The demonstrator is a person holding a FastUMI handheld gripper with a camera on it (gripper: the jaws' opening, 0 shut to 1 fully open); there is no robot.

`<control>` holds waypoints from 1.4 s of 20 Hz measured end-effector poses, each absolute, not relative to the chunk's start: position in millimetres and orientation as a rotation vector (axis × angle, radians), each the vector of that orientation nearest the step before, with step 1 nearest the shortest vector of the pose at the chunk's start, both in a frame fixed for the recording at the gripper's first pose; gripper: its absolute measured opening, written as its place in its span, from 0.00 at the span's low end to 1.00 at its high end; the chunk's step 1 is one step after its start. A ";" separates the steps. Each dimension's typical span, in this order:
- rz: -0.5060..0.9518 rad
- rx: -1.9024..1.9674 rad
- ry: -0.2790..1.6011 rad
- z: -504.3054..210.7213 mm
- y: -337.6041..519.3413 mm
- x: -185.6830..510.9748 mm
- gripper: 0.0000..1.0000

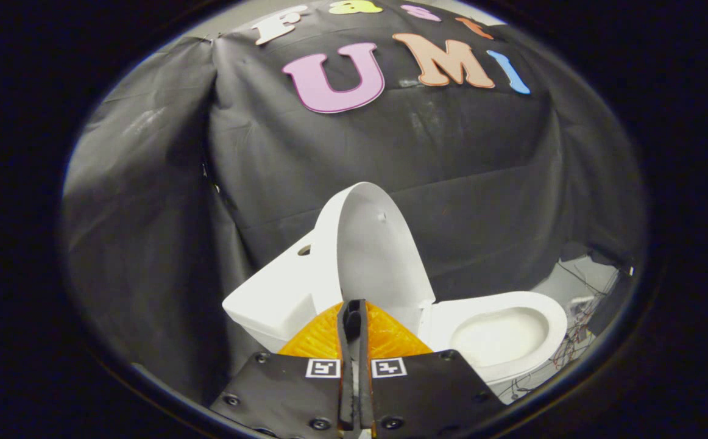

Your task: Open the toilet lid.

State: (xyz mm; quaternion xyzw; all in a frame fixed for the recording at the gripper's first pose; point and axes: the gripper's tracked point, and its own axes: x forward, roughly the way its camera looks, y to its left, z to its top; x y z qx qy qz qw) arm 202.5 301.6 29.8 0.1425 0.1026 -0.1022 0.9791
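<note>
Here, the gripper (354, 317) is being held clenched on nothing, its fingers pressed together; the toilet lid (378, 244) is standing raised just beyond them. The seat (500, 332) is being left exposed beside the lid.

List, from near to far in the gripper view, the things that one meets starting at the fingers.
Fingers, closed together with nothing between them → raised toilet lid, standing upright just ahead of them → black cloth wall behind the toilet.
</note>
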 end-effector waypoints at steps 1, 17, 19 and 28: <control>-0.209 0.273 0.211 30.7 301.5 203.4 0.04; -0.061 0.255 0.215 26.1 334.7 208.8 0.51; -0.033 0.237 0.225 21.6 344.7 208.5 0.64; -0.023 0.161 0.228 14.9 320.4 161.7 0.99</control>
